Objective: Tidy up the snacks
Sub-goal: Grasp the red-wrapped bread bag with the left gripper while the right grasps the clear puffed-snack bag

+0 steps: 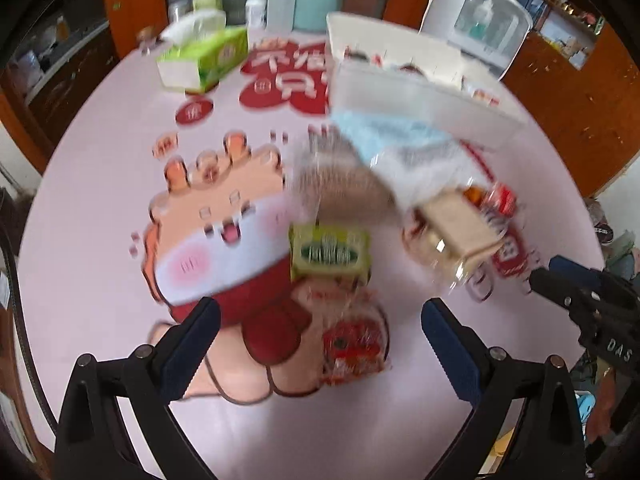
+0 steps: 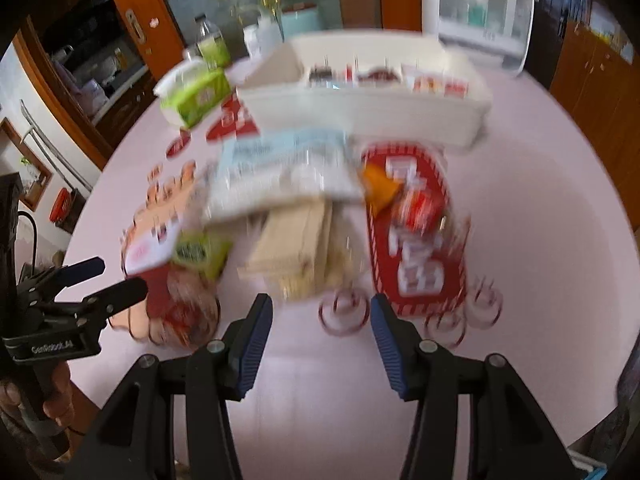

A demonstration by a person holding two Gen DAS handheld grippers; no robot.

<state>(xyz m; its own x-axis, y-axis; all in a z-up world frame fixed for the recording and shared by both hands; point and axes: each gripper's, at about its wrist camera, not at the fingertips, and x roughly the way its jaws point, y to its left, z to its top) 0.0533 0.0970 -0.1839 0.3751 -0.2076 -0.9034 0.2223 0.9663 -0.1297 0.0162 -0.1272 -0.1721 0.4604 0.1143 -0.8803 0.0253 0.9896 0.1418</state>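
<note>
On the pink round table [image 1: 100, 152], in front of the white bin [image 2: 360, 116], we list a loose snack pile: a blue-white bag [image 2: 280, 168], a beige box [image 2: 292, 240], and a small green pack [image 1: 330, 254]. Both our grippers, left [image 1: 320, 336] and right [image 2: 322, 332], stand apart and empty over the near side of the pile.

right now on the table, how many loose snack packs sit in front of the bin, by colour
green pack: 1
blue-white bag: 1
beige box: 1
brown bun pack: 1
red packs: 2
total: 6, though blur may hide more
</note>
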